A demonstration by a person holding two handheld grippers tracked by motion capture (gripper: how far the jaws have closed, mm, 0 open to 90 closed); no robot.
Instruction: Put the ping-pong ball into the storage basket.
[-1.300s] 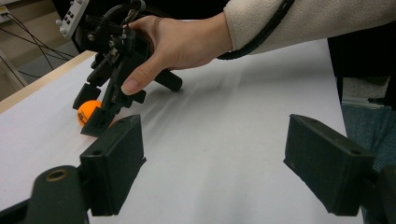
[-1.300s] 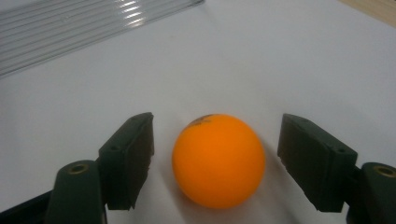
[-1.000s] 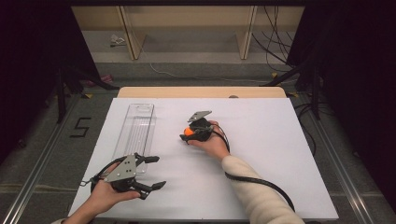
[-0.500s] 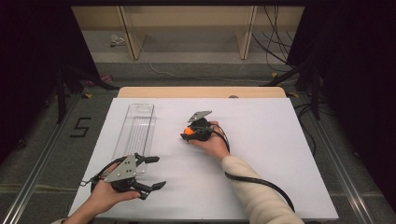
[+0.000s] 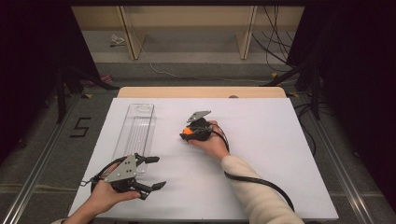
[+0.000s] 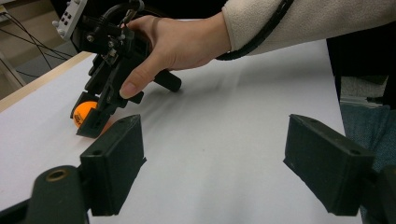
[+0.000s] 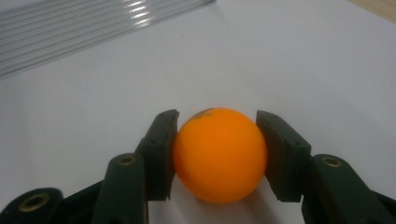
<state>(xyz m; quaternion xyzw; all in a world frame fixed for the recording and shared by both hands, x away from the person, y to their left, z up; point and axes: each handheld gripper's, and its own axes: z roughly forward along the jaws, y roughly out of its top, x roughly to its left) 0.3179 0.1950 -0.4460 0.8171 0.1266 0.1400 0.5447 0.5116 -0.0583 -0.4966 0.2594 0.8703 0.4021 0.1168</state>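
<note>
Where gripper (image 7: 215, 156) clamps: orange ball (image 7: 219, 154)

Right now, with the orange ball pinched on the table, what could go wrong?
1. The right tool grips the smooth round ball only at its sides, so it might pop out when lifted.
2. Once free, it could roll across the flat white table, since the clear tray lies off to one side.

Orange ball (image 7: 219, 154) on a white tabletop (image 5: 261, 154)

A small dark mark is seen on the ball's top; both tools are black, and the clear ribbed tray (image 5: 135, 133) at 10 o'clock is colourless.
</note>
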